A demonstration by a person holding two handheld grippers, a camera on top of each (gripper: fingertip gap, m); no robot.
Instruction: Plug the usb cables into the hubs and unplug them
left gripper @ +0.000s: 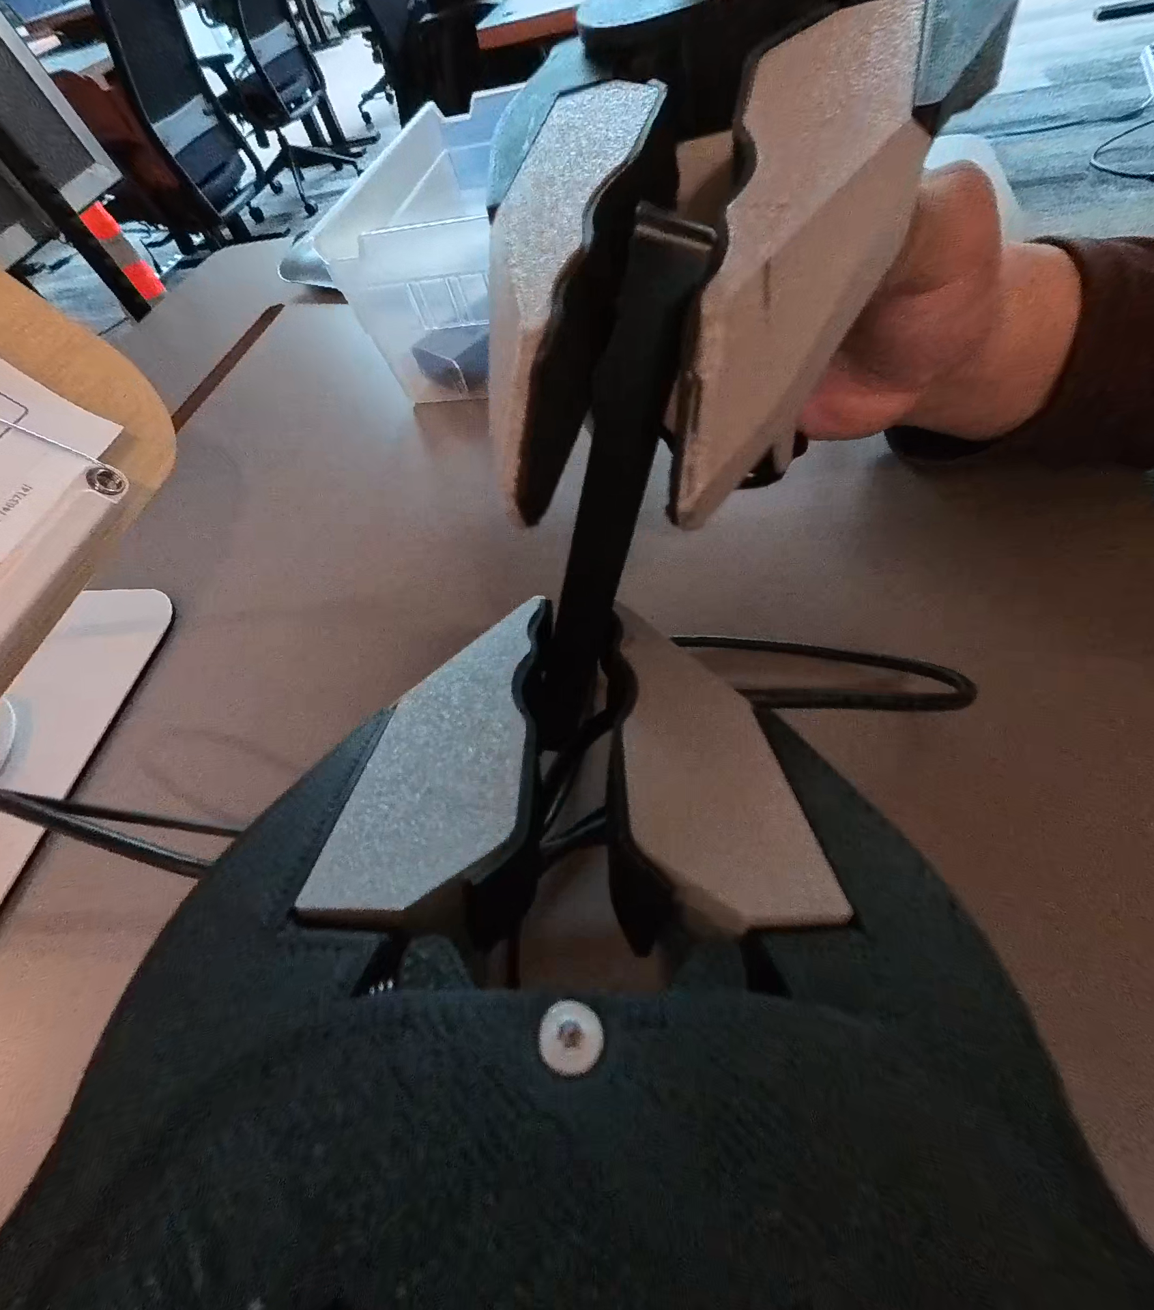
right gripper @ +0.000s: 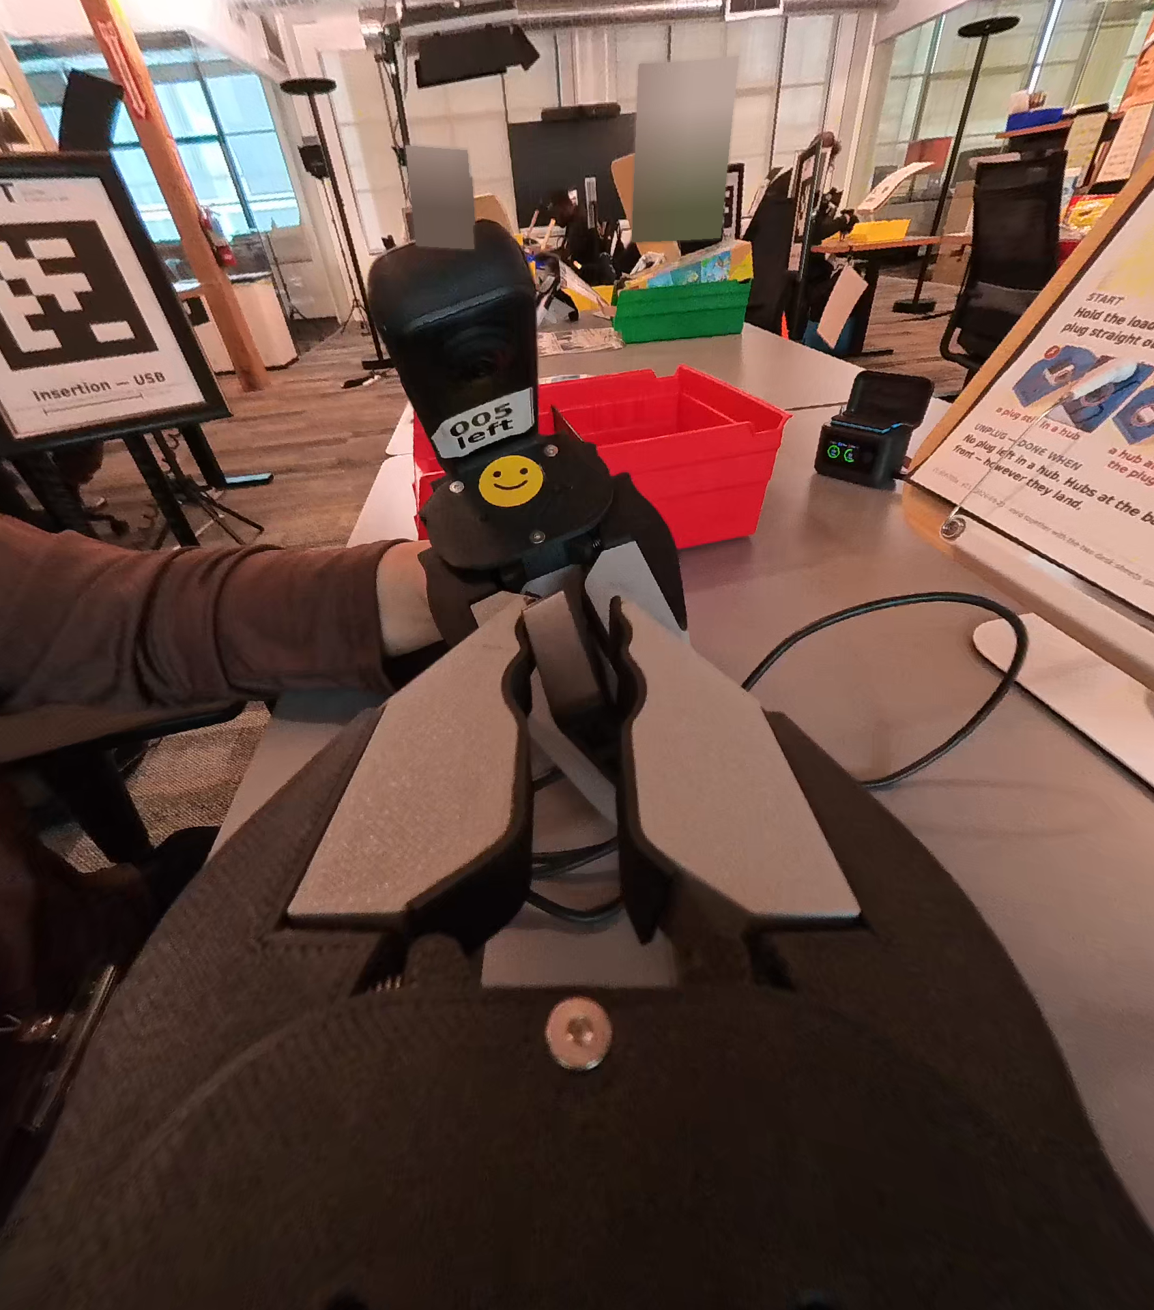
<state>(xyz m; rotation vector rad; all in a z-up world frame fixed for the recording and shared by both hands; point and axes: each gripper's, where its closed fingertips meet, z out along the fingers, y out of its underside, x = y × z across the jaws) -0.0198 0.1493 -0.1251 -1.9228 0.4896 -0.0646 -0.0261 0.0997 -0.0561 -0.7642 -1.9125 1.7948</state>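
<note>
A slim black hub (left gripper: 602,454) hangs as a stiff bar above the table between my two grippers. My left gripper (left gripper: 581,617) is shut on its near end, where black cables (left gripper: 914,673) trail out and loop to the right. My right gripper (left gripper: 606,514) comes down from above and is shut on a black plug-like block (left gripper: 673,241) at the hub's far end. In the right wrist view my right gripper (right gripper: 572,617) meets the left gripper's fingers (right gripper: 563,659), which hide the hub. The cable loop (right gripper: 985,638) lies on the table.
A clear plastic bin (left gripper: 411,234) stands behind the grippers on the brown table (left gripper: 347,532). A sign board on a white base (left gripper: 28,461) is at the left. A red bin (right gripper: 687,454), a small black case (right gripper: 871,439) and an instruction board (right gripper: 1091,425) are on the table. Spacing between my two grippers at the tips: around 8 centimeters.
</note>
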